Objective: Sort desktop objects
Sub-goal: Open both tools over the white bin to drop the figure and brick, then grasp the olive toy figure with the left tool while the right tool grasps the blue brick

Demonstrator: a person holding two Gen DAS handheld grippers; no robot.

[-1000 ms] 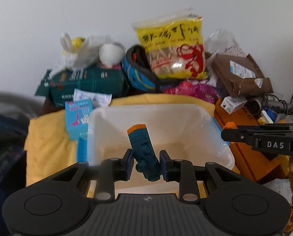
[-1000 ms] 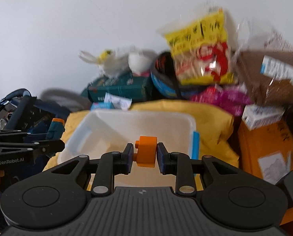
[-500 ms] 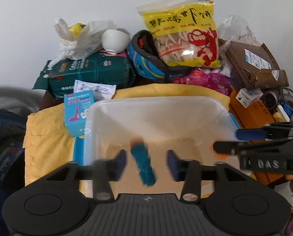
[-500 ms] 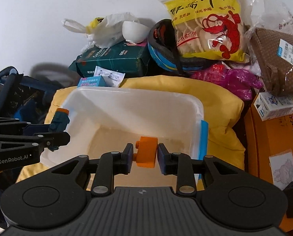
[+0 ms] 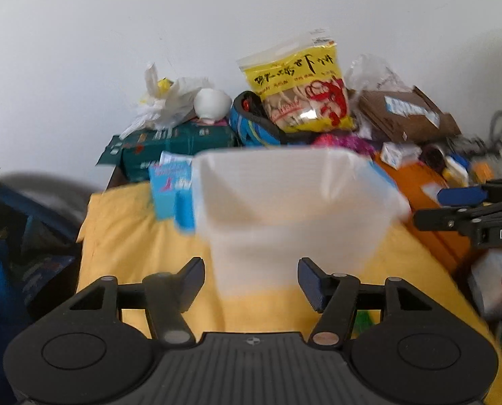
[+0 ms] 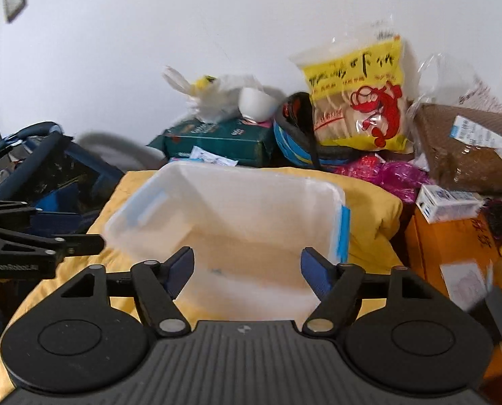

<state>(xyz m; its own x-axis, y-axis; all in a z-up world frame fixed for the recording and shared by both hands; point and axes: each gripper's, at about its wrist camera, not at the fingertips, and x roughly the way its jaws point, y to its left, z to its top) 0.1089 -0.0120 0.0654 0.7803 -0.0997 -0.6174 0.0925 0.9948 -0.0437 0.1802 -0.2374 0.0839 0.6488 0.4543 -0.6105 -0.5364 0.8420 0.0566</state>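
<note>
A white translucent plastic bin [image 5: 284, 233] sits on a yellow cloth [image 5: 133, 236] straight ahead of both grippers. My left gripper [image 5: 251, 281] hangs before the bin's near wall, its jaws opening with nothing between them. My right gripper [image 6: 247, 268] hovers over the bin's [image 6: 237, 202] near rim, also opening and empty. Each shows in the other's view: the right gripper [image 5: 443, 207] at the right edge, the left gripper [image 6: 65, 229] at the left. Blur hides what lies on the bin's floor.
Against the wall is a pile: a yellow snack bag [image 6: 355, 101], a green box [image 6: 217, 141], a blue helmet [image 6: 295, 141], a white bowl [image 6: 256, 103] and a brown parcel [image 6: 463, 148]. An orange box [image 6: 453, 253] stands to the right. A dark blue frame [image 6: 38, 168] is on the left.
The left gripper has let go of the teal and orange piece, and the right of the orange block. Both jaws have spread wide and both grippers have drawn back from the bin.
</note>
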